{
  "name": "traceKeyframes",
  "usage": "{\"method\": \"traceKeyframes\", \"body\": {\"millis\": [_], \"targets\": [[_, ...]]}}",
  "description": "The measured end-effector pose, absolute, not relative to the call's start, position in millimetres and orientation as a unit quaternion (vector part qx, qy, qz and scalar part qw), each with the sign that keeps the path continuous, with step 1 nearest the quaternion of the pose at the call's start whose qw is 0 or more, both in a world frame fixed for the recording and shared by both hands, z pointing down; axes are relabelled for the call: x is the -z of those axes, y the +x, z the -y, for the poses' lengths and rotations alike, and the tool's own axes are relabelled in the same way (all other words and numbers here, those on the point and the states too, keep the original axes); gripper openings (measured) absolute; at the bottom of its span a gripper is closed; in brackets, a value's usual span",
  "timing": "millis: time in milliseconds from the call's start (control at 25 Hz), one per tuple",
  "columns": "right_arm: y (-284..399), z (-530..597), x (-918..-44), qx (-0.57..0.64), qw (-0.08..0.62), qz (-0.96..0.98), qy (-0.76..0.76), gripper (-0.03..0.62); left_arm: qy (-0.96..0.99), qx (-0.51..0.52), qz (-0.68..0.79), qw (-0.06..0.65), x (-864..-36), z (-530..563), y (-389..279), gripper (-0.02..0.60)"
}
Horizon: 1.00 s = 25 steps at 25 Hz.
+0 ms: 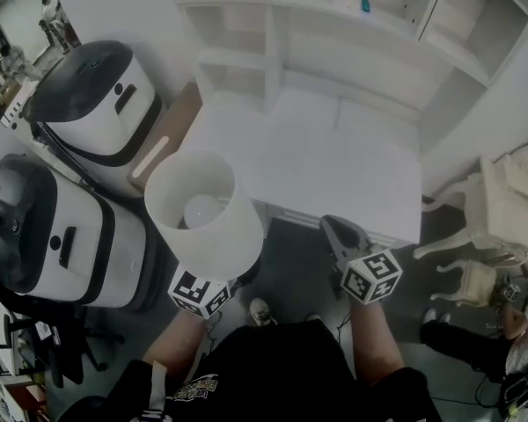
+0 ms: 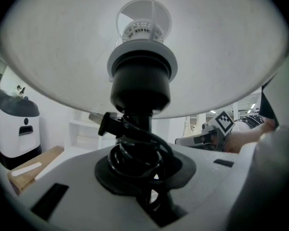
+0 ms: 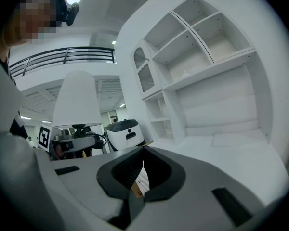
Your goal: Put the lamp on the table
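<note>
Carry step: your left tongs are pinching the lamp on its black stem just under the socket, with the cord wound round the stem there. The shade is upright and the lamp is in the air near the front-left corner of the surface, not over it yet by my read. Your right tongs are pressed together with nothing in them, just short of the front edge. The base is hidden under the shade and tongs, so I can't tell how low it hangs. Next, likely: bring the lamp forward over the front edge, keep it upright, clear the edge with the base, set it on the bare top, then let go. Room: the top is bare and wide in the middle and right, a good landing spot. The shelves close off the back and left, and the shade could clip the low cubby at left rear, so stay off it. Two machines and a board crowd the left side. The chair is off right, well apart.
</note>
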State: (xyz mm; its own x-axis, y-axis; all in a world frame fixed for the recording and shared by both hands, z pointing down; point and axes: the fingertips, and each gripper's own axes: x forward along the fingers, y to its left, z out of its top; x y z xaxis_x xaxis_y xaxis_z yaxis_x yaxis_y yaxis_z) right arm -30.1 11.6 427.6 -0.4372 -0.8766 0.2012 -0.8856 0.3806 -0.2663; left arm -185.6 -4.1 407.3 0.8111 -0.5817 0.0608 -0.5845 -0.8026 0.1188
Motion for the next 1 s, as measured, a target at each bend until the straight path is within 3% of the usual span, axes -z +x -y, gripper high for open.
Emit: {"method": "traceKeyframes", "body": {"millis": [1000], "targets": [[-31,14,-421,-0.164,0.021,0.833,0.527,0.026,0.944,-0.002,0.322,0.069,-408,17,-199,0.094]]}}
